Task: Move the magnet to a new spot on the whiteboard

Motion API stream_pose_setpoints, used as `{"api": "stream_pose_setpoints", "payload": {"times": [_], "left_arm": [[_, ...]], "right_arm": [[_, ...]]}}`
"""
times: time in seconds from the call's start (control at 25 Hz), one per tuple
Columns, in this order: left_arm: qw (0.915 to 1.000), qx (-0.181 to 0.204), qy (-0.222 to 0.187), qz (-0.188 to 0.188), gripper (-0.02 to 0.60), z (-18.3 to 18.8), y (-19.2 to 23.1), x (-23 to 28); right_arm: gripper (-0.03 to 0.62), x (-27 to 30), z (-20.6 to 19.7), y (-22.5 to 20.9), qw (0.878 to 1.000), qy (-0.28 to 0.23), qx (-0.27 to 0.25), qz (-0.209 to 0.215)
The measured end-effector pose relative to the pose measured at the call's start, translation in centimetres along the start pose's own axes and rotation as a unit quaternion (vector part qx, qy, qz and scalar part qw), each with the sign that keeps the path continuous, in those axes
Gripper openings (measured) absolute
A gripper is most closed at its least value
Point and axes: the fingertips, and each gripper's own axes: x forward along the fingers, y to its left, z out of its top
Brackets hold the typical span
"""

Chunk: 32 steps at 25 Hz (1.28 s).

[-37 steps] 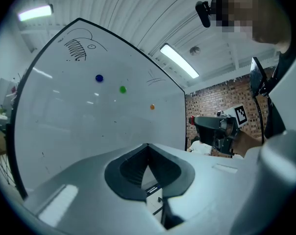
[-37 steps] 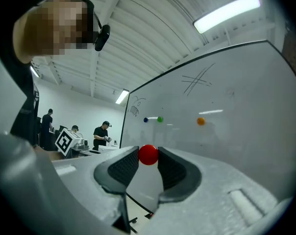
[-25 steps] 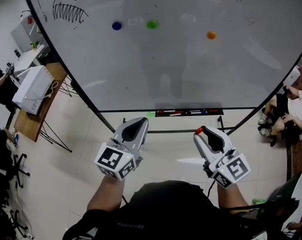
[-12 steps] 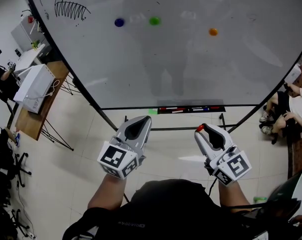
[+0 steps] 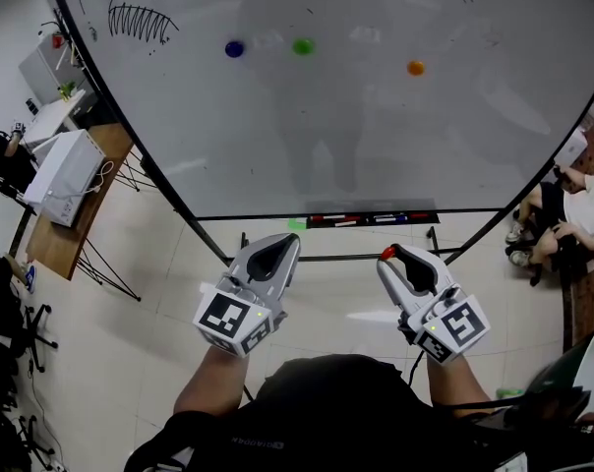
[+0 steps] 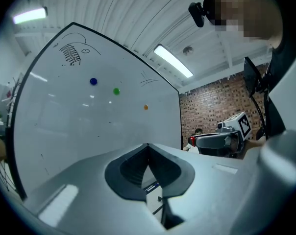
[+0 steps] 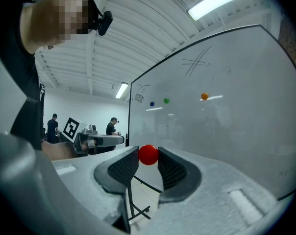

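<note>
Up at twelve o'clock in the head view, the whiteboard [image 5: 376, 146] carries a blue magnet [image 5: 235, 49], a green magnet [image 5: 303, 46] and an orange magnet [image 5: 416, 68]. Down towards six, the left gripper [image 5: 280, 245] and right gripper [image 5: 389, 255] hover well short of it. Left gripper view: jaws pressed together, nothing between them. Right gripper view: jaws part-way open, clamped on the red magnet [image 7: 148, 154], with the board off at two o'clock.

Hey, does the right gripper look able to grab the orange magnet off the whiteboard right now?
Probably not yet: the right gripper has a red magnet pinched in its jaws. Nothing blocks the way to the orange magnet on the whiteboard, though.
</note>
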Motion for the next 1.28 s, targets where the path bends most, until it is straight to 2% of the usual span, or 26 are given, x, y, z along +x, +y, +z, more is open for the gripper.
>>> {"api": "stream_pose_setpoints", "payload": {"times": [0.96, 1.16, 1.28], "left_arm": [[0.9998, -0.016, 0.002, 0.008, 0.017, -0.4, 0.5, 0.6], [0.9999, -0.014, 0.006, 0.0, 0.016, -0.7, -0.1, 0.8], [0.9999, -0.012, 0.008, -0.003, 0.016, -0.9, -0.7, 1.3]], "right_arm": [[0.109, 0.3, 0.0, -0.9, 1.0, -0.001, -0.001, -0.009], [0.109, 0.1, 0.4, -2.8, 0.999, 0.001, -0.024, -0.032], [0.109, 0.1, 2.1, -5.8, 0.996, 0.0, -0.07, -0.058]]}}
